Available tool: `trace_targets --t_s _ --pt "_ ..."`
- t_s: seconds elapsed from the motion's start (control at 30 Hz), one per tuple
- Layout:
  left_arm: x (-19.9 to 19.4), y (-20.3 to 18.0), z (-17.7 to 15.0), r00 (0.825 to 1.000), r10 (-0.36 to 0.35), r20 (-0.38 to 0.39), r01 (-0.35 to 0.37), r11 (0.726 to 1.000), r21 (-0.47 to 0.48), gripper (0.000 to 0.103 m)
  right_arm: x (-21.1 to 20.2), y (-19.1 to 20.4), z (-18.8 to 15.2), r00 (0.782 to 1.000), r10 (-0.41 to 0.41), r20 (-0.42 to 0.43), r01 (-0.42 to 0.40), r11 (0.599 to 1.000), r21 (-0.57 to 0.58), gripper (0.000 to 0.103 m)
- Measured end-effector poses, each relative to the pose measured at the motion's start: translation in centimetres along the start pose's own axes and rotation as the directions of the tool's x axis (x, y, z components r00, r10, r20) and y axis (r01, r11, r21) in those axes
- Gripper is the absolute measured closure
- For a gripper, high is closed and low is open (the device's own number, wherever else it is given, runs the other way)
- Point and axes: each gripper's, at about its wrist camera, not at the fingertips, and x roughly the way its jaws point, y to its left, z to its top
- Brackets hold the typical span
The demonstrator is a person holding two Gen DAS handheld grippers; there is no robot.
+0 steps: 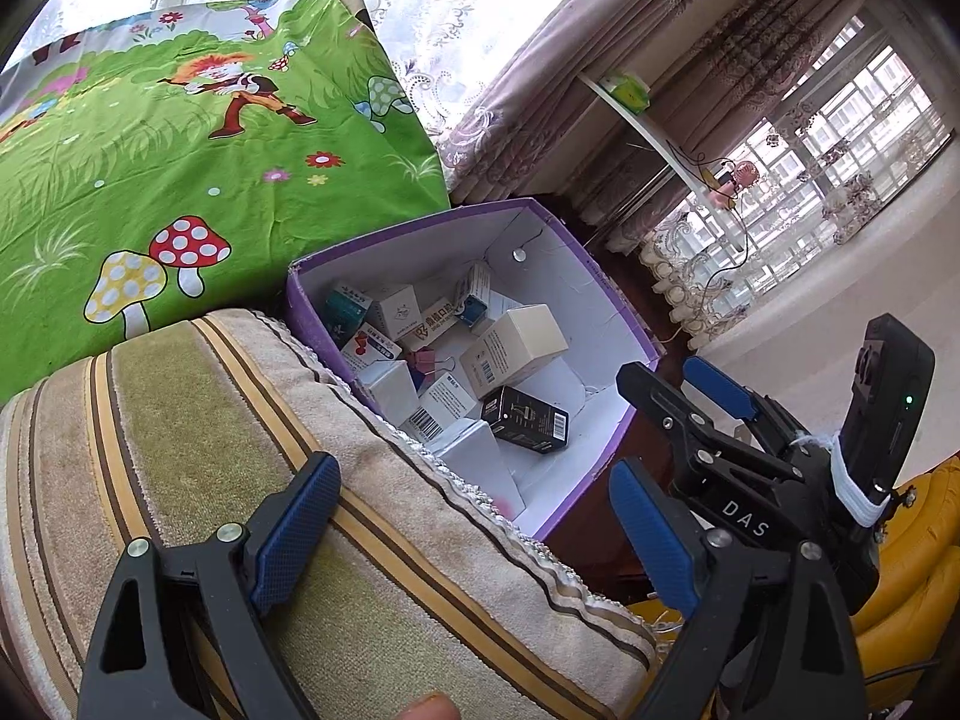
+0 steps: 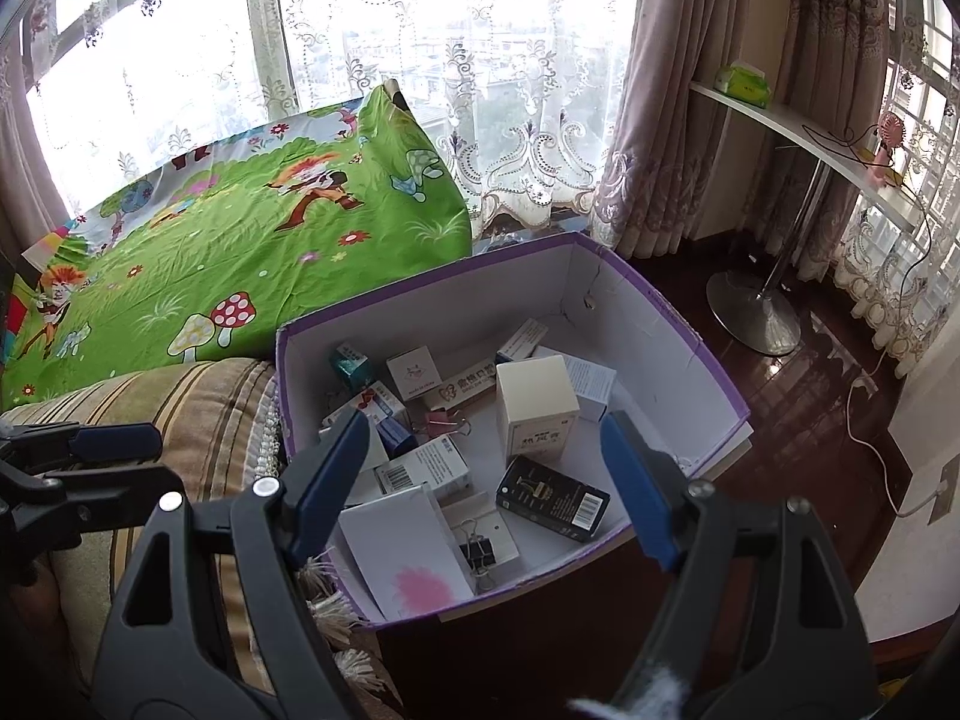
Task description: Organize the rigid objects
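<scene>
Both claws hang wide open and empty: the right gripper [image 2: 486, 480] above the purple box [image 2: 690, 336], the left gripper [image 1: 474, 534] beside it.

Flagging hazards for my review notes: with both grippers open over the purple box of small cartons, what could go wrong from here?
1. The purple box seems to overhang its dark stand; pressing on that side might tip it.
2. The cartons lie jumbled; the right hand-held gripper could catch the black carton along with neighbours.
3. The black binder clip may snag.
</scene>
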Motion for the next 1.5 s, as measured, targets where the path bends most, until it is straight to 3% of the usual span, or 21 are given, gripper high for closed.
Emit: trace_targets --t_s 0.63,1.07,1.3,1.5 --pt "0.1 0.0 0.0 1.0 0.003 -0.002 -0.003 1.0 0.002 0.011 0.1 0.0 -0.2 1.0 0.001 -0.004 -0.001 1.0 0.003 0.021" --pt "0.6 -0.1 0.6 1.0 0.018 -0.025 -0.018 1.0 -0.003 0.005 0.0 -1.0 -0.4 1.0 -0.015 -0.015 0.015 1.0 0.023 0.021" --pt "1.2 -0.9 1.1 0.996 0.078 -0.034 -0.078 0.997 0.015 0.001 -0.4 -3.8 -1.3 0.998 -0.049 -0.043 0.052 0.996 0.074 0.021" --pt "1.8 -3.6 1.8 0.976 0.217 0.014 -0.217 0.969 0.122 0.0 -1.0 -5.6 -1.5 0.997 -0.063 -0.052 0.068 0.991 0.114 0.021"
